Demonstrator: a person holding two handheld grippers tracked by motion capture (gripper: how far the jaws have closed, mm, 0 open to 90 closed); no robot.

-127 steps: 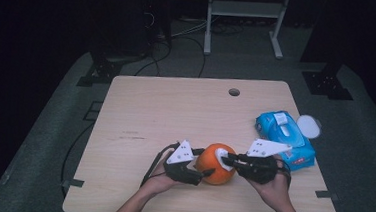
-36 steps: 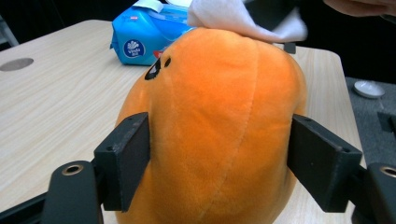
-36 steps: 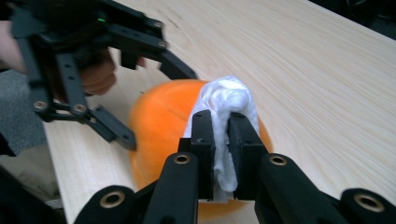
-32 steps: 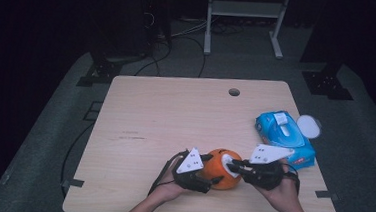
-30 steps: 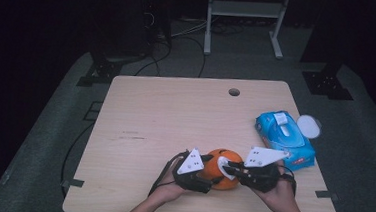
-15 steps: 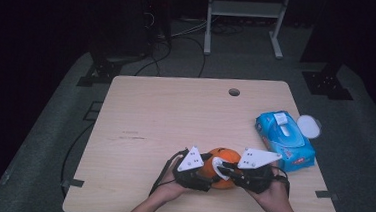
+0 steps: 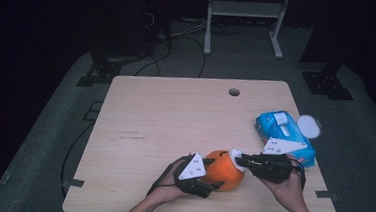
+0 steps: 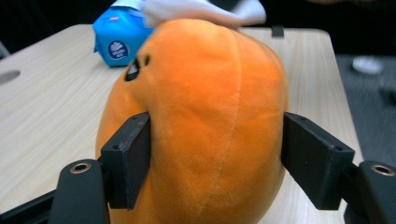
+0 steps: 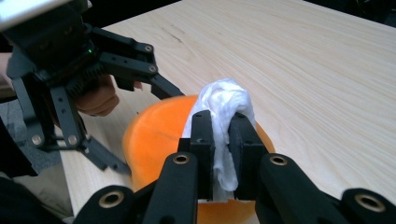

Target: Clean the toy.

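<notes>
While pressed to the orange plush (image 7: 224,169), white wipe (image 9: 224,105) in right gripper (image 9: 219,123) fingers, left gripper (image 8: 215,154) fingers clamping plush.

My right tongs (image 7: 240,161), clamped on the crumpled white wipe (image 7: 234,156), have slid it across the round orange plush toy (image 7: 223,169) toward my left tongs (image 7: 210,173).

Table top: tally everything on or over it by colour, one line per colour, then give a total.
Orange: 1, the plush toy, clamped by the left gripper.
Blue: 1, the wipes pack.
White: 2, the wipe pinched in the right gripper, and the round lid beside the wipes pack.
Black: 2, the two grippers.
Total: 6.
</notes>
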